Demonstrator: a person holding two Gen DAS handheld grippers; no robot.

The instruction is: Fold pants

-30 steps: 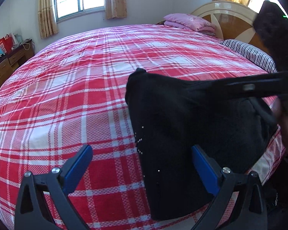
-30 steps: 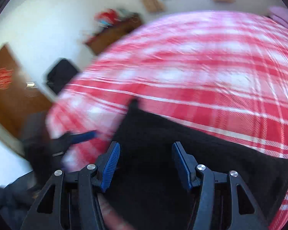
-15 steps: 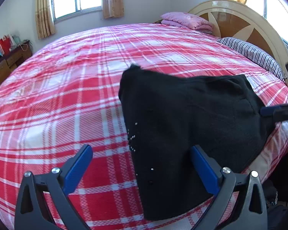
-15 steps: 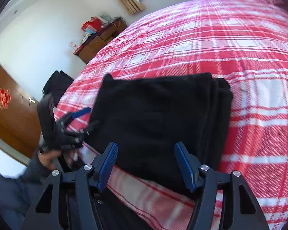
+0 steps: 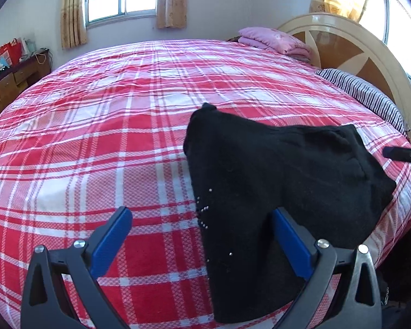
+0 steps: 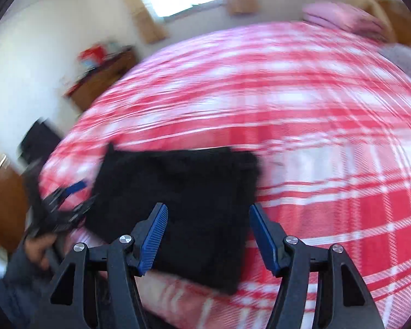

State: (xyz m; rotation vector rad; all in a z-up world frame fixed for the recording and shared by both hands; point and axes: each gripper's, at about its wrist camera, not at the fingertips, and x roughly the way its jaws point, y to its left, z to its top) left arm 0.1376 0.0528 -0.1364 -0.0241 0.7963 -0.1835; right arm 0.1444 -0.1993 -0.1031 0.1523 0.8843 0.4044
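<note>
The black pants [image 5: 274, 175] lie folded into a compact pad near the front right corner of the bed, with small silver studs along their left edge. My left gripper [image 5: 202, 235] is open above their near left edge, holding nothing. In the blurred right wrist view the pants [image 6: 183, 192] sit just ahead of my right gripper [image 6: 208, 233], which is open and empty. The left gripper [image 6: 68, 194] shows there at the pants' left side. The tip of the right gripper [image 5: 402, 155] shows at the right edge of the left wrist view.
The bed has a red and white plaid cover [image 5: 123, 126]. A folded pink blanket [image 5: 274, 39] and a striped pillow [image 5: 364, 96] lie by the curved headboard [image 5: 350, 44]. A wooden dresser [image 5: 11, 79] stands at the left wall under a window.
The right gripper has pulled back from over the pants to the bed's right edge and is swinging fast. The left gripper has stayed open and barely moved. The pants lie still.
</note>
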